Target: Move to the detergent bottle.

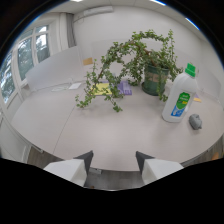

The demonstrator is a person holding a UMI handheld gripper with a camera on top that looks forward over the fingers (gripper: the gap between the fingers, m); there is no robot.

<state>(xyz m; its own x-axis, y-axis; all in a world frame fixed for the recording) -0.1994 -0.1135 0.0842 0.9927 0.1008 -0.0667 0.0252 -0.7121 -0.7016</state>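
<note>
A white detergent bottle (179,96) with a green cap and a blue-green label stands upright on the white table (75,125), beyond my fingers and off to the right. My gripper (114,161) is open near the table's front edge, with nothing between its two fingers. The bottle is well ahead of the right fingertip (143,159) and apart from it.
A leafy plant in a green pot (155,77) stands behind the bottle, its vines trailing left across the table. Yellow and purple papers (112,89) lie under the vines. A small grey object (195,121) lies right of the bottle. Windows line the left wall.
</note>
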